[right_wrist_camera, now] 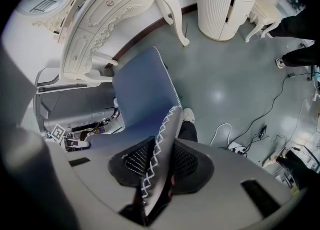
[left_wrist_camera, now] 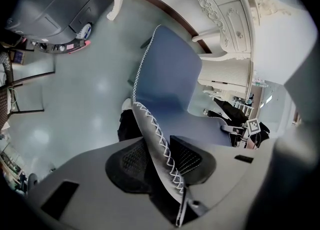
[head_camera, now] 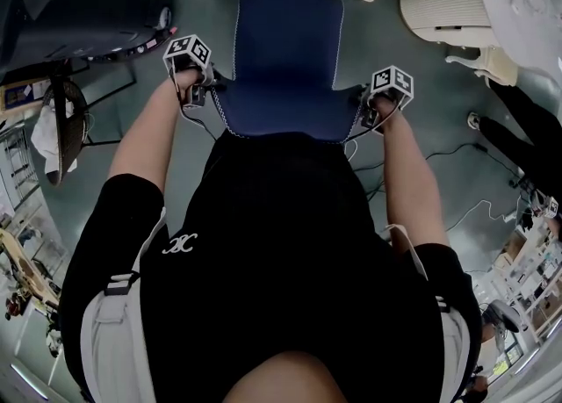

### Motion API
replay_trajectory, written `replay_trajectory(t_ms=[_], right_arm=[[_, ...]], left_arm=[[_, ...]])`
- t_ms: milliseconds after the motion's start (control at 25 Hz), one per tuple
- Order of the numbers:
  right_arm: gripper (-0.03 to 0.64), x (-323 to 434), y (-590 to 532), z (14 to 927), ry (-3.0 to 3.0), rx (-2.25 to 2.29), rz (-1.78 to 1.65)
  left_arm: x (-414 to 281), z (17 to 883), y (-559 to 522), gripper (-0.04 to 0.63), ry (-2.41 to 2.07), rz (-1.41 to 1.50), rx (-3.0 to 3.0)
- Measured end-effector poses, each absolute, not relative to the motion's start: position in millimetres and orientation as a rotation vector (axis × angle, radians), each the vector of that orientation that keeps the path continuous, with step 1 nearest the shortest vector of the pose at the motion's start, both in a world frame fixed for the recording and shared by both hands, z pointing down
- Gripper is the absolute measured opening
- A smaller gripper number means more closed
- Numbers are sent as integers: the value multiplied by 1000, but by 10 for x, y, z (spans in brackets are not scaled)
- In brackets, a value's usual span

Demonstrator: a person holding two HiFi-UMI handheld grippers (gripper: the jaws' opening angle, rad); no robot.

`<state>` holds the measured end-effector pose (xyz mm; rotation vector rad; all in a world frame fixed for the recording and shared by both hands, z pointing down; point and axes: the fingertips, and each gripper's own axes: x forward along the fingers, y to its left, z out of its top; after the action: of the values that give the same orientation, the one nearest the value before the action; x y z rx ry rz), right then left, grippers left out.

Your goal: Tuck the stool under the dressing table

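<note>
Evidently the stool [head_camera: 288,59] was clamped at both stitched side edges, one in the left gripper [head_camera: 200,96], one in the right gripper [head_camera: 369,116]; the dressing table [right_wrist_camera: 100,8] was seen straight ahead, beyond its far end.

Soft, even overhead light, rather dim in the head view; pale glare patches lie on the glossy floor [right_wrist_camera: 218,95] in both gripper views. Fisheye bending warps every edge, black vignetting rings the gripper views, and the nearest foreground is blurred
</note>
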<state>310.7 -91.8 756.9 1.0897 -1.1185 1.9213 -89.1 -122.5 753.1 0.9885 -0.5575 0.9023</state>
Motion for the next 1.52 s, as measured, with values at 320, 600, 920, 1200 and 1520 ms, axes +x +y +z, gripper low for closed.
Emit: replay_trajectory(t_ms=[320,600,920,1200,1520], right_arm=[[100,3089,-934,7550,-1199,1058,1820],[107,2991,-930,7481,-1296,1045,1772],[107,2979,-1217,7265,-1362,1129,1756],[112,2900,-1404,7111,-1390,1165,1754],[115,2756,-1559,6967,-1408,1198,1772]], left_arm=[[-875,7501,-1240,124,-564,938,1084],[-911,7400,-1398,129,-580,919,1224],[-914,7286,-1564,137,-551,881,1281],[-980,7160,-1759,141,-549,837,1316],[-1098,7012,-2010,144,-553,798,1356]])
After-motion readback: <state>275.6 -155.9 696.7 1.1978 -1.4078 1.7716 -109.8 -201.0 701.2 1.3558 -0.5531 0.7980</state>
